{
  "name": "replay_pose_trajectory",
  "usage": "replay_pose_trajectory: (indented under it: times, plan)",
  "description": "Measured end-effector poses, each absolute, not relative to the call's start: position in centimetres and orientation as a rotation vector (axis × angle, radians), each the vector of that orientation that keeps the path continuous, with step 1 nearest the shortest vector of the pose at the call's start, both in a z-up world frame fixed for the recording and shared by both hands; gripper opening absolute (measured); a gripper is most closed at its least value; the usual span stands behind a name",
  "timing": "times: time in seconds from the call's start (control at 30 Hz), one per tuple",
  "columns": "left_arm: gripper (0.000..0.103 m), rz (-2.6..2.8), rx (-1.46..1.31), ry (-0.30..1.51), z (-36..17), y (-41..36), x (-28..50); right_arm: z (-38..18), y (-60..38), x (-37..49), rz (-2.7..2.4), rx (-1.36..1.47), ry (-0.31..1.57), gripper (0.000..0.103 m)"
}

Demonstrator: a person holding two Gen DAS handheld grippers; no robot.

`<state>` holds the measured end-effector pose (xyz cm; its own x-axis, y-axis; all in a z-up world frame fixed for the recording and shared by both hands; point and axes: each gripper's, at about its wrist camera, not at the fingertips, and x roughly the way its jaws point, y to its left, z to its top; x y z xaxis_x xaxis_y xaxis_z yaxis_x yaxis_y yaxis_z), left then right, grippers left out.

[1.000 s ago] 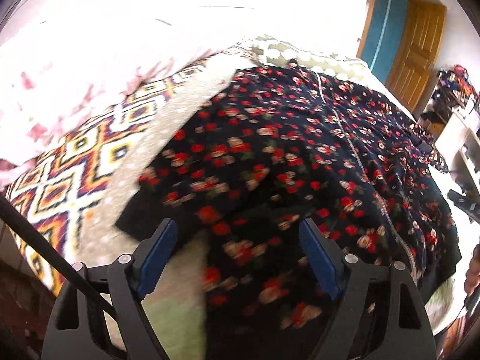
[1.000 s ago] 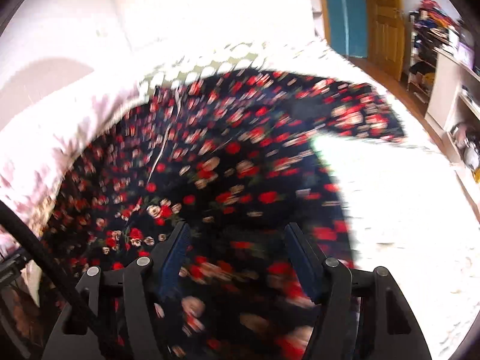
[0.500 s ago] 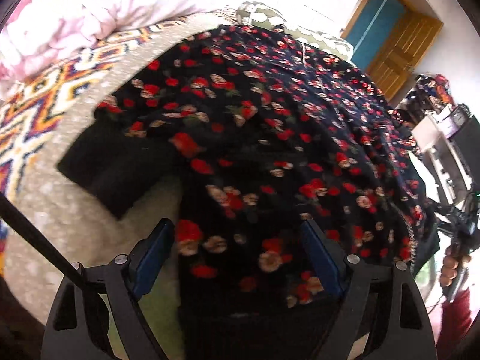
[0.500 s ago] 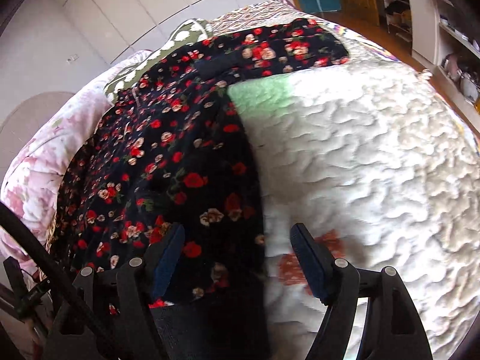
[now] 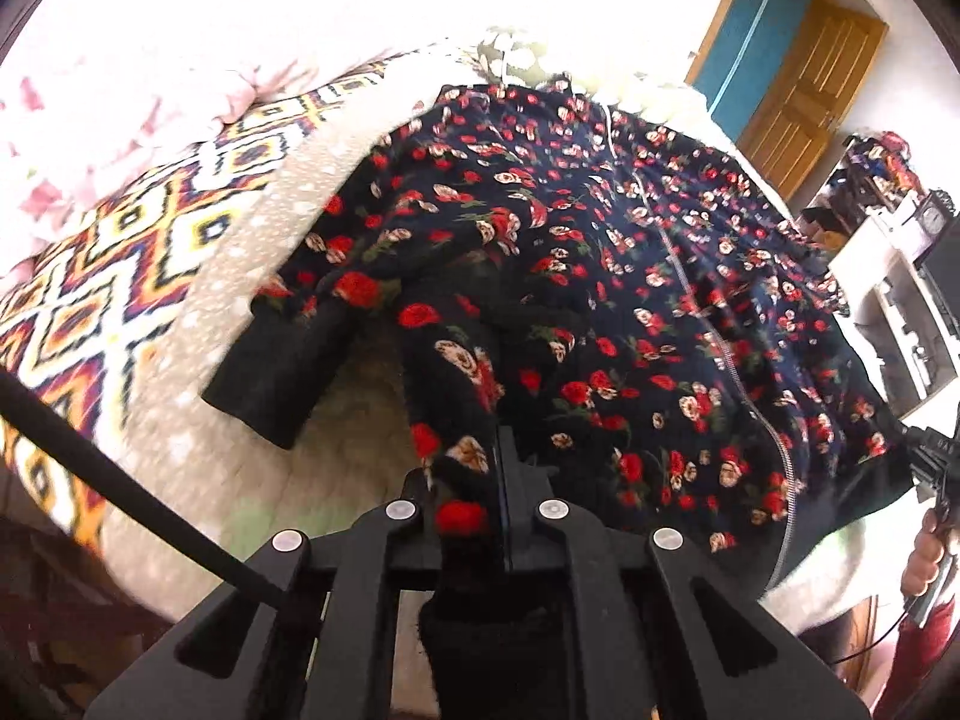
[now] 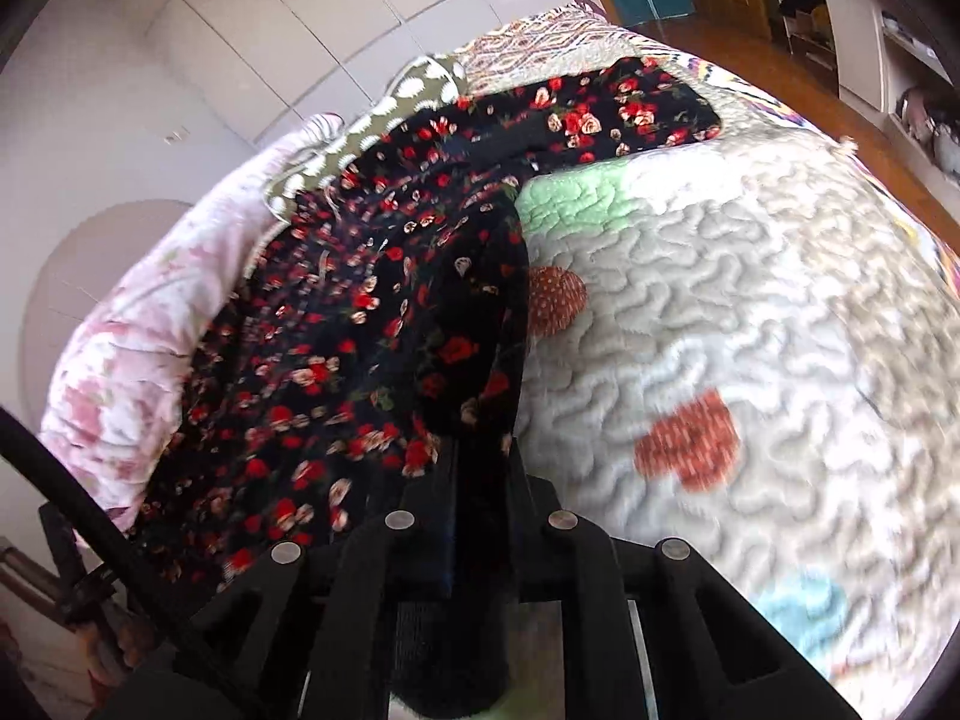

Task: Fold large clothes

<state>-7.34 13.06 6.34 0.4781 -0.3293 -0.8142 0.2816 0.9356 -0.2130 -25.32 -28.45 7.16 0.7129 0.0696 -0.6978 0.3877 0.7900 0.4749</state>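
A large black jacket with red and cream flowers [image 5: 600, 276] lies spread on a bed, its zipper running down the middle. One sleeve with a black cuff [image 5: 282, 372] lies at the left. My left gripper [image 5: 480, 474] is shut on the jacket's near hem at its left corner. In the right wrist view the same jacket [image 6: 360, 324] stretches away to the far left, its other sleeve [image 6: 624, 108] lying at the back. My right gripper [image 6: 480, 462] is shut on the hem at the jacket's right corner.
The bed has a white quilted cover with coloured dots [image 6: 750, 312] and a diamond-patterned blanket [image 5: 108, 276]. A pink floral duvet [image 6: 120, 372] is bunched by the wall. A wooden door [image 5: 804, 90] and white shelves [image 5: 900, 300] stand to the right.
Both grippers were open over the hem half a second ago. They have closed on the hem corners, and the fabric now bunches up between the fingers.
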Motion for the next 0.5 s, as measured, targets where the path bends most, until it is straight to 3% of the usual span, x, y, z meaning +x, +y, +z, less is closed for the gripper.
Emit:
replay_pose_trajectory:
  times: [0.43, 0.47, 0.5]
  plan:
    - [0.017, -0.364, 0.031, 0.962, 5.9, 19.4, -15.8, 5.2, -24.8, -38.0, -0.298, 0.594, 0.863, 0.012]
    - [0.022, -0.357, 0.030, 0.950, 6.3, 20.0, -15.8, 5.9, -24.9, -38.4, -0.325, 0.574, 0.844, 0.013]
    - [0.034, -0.342, 0.020, 0.934, 6.8, 20.7, -15.5, 6.6, -25.0, -38.7, -0.348, 0.553, 0.823, 0.019]
